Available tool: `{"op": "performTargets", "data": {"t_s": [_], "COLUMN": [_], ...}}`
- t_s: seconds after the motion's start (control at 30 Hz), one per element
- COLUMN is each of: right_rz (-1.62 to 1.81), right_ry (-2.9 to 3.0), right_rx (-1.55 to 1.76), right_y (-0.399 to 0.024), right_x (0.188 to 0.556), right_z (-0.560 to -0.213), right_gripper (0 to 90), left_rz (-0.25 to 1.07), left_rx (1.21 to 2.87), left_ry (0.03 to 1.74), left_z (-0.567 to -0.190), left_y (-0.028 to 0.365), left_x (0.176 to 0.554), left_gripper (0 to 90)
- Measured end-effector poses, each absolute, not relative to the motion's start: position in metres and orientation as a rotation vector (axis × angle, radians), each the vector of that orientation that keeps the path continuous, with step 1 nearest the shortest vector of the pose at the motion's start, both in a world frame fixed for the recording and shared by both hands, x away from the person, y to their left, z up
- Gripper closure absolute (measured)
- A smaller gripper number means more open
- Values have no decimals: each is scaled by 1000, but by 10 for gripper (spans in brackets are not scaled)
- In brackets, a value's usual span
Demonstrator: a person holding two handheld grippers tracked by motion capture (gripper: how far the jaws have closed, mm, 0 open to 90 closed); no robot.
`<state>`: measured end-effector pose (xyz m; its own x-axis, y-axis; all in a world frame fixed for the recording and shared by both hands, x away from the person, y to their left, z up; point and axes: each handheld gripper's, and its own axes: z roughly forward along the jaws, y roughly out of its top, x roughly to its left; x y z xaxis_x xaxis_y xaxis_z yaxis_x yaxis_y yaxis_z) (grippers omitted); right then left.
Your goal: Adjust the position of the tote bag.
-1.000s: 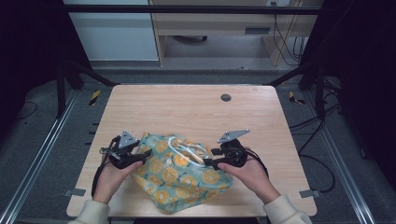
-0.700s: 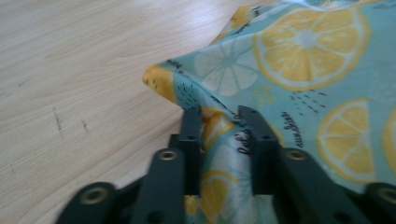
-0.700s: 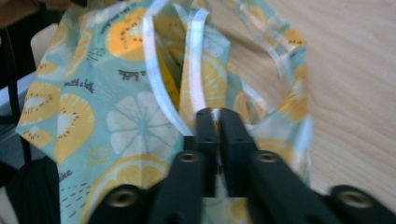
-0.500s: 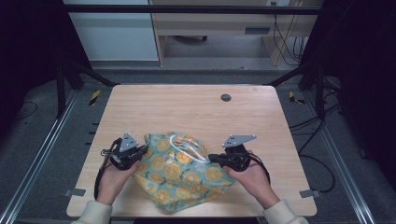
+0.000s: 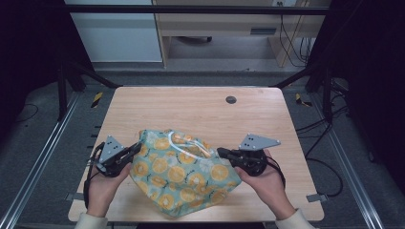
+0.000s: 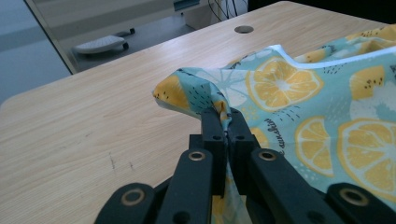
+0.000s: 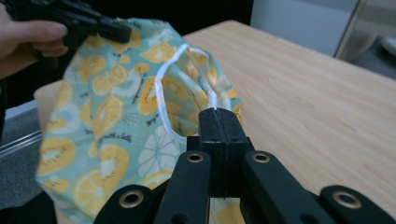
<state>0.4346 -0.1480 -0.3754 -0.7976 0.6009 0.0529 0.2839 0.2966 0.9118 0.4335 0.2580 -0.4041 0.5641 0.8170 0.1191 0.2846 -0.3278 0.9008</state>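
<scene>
Cloth: we see a teal fabric piece printed with orange slices (image 5: 184, 177), with white trim along one edge, lying on the near half of the wooden table (image 5: 191, 107), toward six o'clock from the table's middle.
Left gripper: our left gripper (image 5: 137, 148) sits at about eight o'clock of the table, at the cloth's left edge. Its jaws have just been closing and are now pressed together with a fold of the fabric pinched between them, as the left gripper view shows (image 6: 224, 116).
Right gripper: our right gripper (image 5: 221, 152) sits at about four o'clock, at the cloth's right edge. Its jaws have also just been closing and now stand pressed tight on the fabric edge (image 7: 217, 114).
Cloth shape: between the two grips the fabric hangs slack and rumpled; its lower part spills toward the table's near edge at six o'clock.
White trim: it curves across the cloth's top (image 5: 184, 148), near twelve o'clock of the fabric.
Table hole: a small dark round grommet (image 5: 231, 99) lies well apart from the cloth, at about one o'clock.
</scene>
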Motion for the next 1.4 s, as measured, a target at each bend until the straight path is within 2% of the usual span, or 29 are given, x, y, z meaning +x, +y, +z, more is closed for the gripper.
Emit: {"op": "performTargets", "data": {"t_s": [0.23,0.47,0.77,0.93,1.4], "right_rz": [1589,1566,1426,1366,1269], "right_ry": [2279,2470,2600,2621,2645], "right_rx": [672,592,684,743,779], "right_y": [-149,-136,-135,-135,-134], "right_x": [399,381,389,394,404], "right_z": [-368,-409,-447,-457,-471], "right_gripper": [900,900,900,900,900], "left_rz": [753,726,690,676,666], "left_rx": [1943,2107,2190,2242,2258], "left_ry": [846,831,839,840,869], "left_z": [-412,-439,-452,-461,-468], "left_y": [263,257,254,250,244], "left_x": [404,407,413,419,430], "left_gripper": [892,892,890,889,889]}}
